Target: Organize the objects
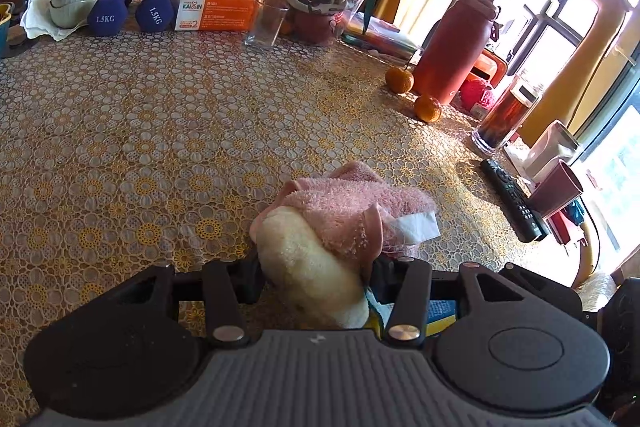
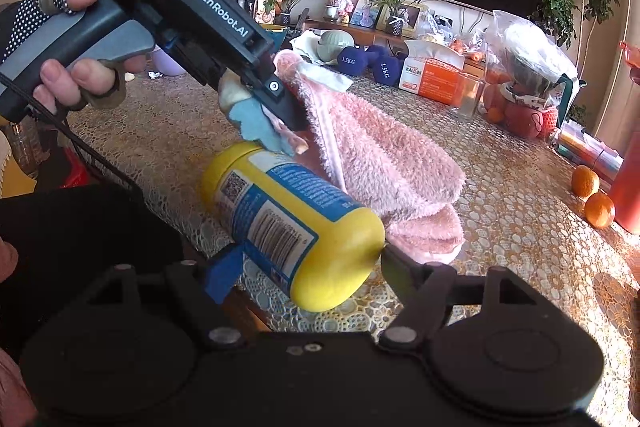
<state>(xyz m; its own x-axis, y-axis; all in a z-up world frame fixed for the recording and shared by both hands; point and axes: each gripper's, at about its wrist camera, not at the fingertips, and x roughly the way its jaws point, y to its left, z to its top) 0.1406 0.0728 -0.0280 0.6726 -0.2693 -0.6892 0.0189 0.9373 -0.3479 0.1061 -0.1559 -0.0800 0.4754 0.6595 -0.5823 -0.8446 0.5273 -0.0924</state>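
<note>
Your left claw point(image 1: 316, 277) is pinching a soft bundle: pink fuzzy cloth point(image 1: 352, 211) over a cream plush piece point(image 1: 312, 267), lifted off the surface point(image 1: 160, 147) by the look of the right wrist view, with the pink cloth's tail draping down onto it. Your right claw point(image 2: 308, 267) grips a yellow bottle point(image 2: 296, 223) with a blue label; it lies sideways between the fingers near the surface's near edge.

Step, as I judge it: both items picked, carry-and-place pending. Next move needs a drop spot chosen and the hands kept apart, since the cloth hangs touching or just over the bottle's far end.

Room: the middle of the surface is bare. The far edge is crowded with dumbbells point(image 1: 128, 7), a tissue box point(image 1: 214, 3) and a glass jar point(image 1: 268, 23). The right edge holds oranges point(image 1: 412, 93), a red flask point(image 1: 456, 47) and a remote point(image 1: 514, 205).
</note>
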